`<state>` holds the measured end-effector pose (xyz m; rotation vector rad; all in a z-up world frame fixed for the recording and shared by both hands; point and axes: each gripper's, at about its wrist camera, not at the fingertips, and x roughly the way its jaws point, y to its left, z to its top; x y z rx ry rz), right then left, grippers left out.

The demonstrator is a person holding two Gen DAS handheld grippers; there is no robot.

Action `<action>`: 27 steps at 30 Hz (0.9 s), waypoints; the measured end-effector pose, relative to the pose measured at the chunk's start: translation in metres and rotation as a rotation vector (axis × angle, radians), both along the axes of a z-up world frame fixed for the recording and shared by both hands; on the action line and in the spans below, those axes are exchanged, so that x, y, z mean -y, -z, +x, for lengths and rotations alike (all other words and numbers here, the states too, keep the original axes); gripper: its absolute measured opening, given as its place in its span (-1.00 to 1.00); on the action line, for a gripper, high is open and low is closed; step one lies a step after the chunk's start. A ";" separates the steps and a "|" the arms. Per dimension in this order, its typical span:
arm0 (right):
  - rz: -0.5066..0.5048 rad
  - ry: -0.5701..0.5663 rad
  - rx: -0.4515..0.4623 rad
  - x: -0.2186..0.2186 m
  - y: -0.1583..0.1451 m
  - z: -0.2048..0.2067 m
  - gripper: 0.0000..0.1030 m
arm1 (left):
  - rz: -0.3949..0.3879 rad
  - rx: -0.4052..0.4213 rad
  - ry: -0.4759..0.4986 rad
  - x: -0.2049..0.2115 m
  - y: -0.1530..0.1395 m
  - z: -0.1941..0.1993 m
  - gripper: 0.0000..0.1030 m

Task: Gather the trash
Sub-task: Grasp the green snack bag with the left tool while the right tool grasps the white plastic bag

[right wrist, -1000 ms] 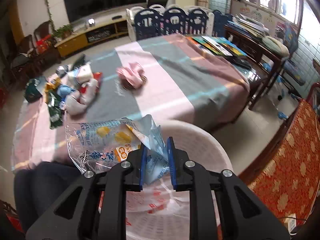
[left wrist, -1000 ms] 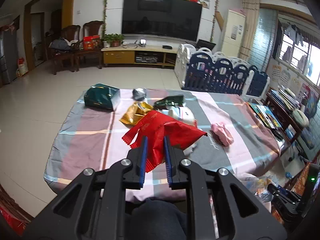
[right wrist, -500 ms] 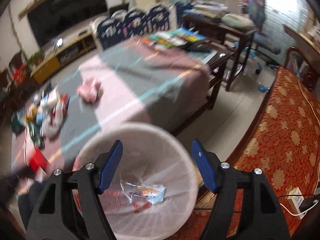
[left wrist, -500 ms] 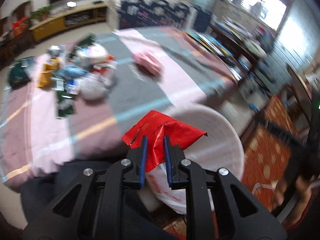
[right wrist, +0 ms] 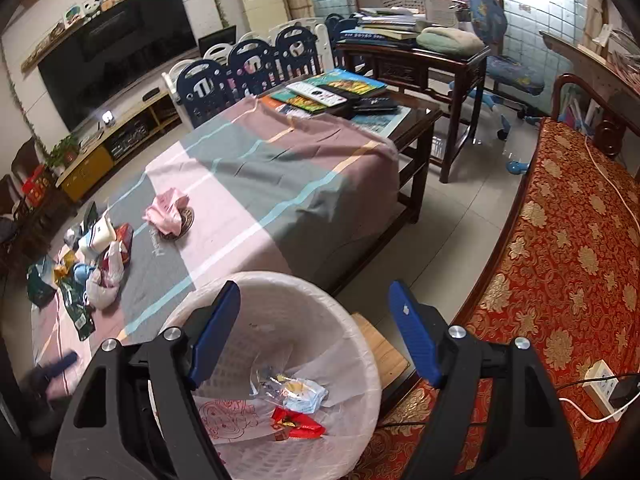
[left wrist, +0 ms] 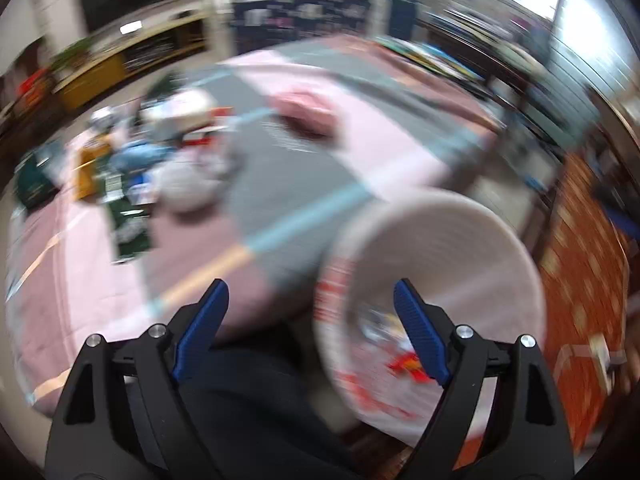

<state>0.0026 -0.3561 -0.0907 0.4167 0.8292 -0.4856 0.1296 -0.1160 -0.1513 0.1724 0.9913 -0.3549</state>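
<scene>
Right wrist view, left to right. Far left edge, mid-height: a heap of trash [right wrist: 94, 268] on the striped tablecloth [right wrist: 260, 184] — green packets, a white plastic bag, a red packet, a white carton, all touching or overlapping. Just right of the heap, upper-left-centre, a pink crumpled wrapper [right wrist: 166, 210] lies apart from it, resting on a small round brown thing. Lower centre: white plastic basket [right wrist: 360, 344] w/ a thin liner, on the floor just beside the table corner. Inside it, at the bottom, a clear snack bag [right wrist: 292, 390] and below that a red wrapper [right wrist: 298, 424], touching each other. The right gripper [right wrist: 316, 328] sits over the basket mouth, blue pads spread wide, nothing between them. Far right: red-and-gold patterned sofa [right wrist: 568, 264], w/ a white power strip lower right.

Left wrist view is heavily motion-blurred. Left third: same trash pile [left wrist: 132, 160], smeared. Upper centre: pink wrapper [left wrist: 306, 106]. Right of centre: the basket [left wrist: 460, 232], tilted in frame, w/ red and pale scraps visible inside near the bottom. The left gripper [left wrist: 310, 328] — jaws wide apart, holding nothing — frames the basket's near rim in the lower part of the frame.
</scene>
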 end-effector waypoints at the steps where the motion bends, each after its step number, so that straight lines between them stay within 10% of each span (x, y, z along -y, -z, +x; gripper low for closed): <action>1: 0.001 -0.009 -0.007 -0.003 0.002 0.002 0.47 | 0.005 0.006 -0.080 -0.020 0.002 0.017 0.64; 7: 0.009 -0.052 -0.042 -0.021 0.013 0.019 0.47 | -0.038 -0.073 -0.456 -0.136 0.031 0.130 0.10; 13: 0.068 -0.147 -0.087 -0.052 0.033 0.052 0.47 | -0.041 -0.107 -0.362 -0.138 0.054 0.172 0.05; 15: 0.092 -0.190 -0.091 -0.066 0.038 0.069 0.47 | 0.003 -0.115 -0.317 -0.130 0.064 0.169 -0.67; 27: 0.208 -0.518 -0.032 -0.187 0.062 0.231 0.46 | -0.212 -0.054 -0.475 -0.197 0.049 0.055 -0.71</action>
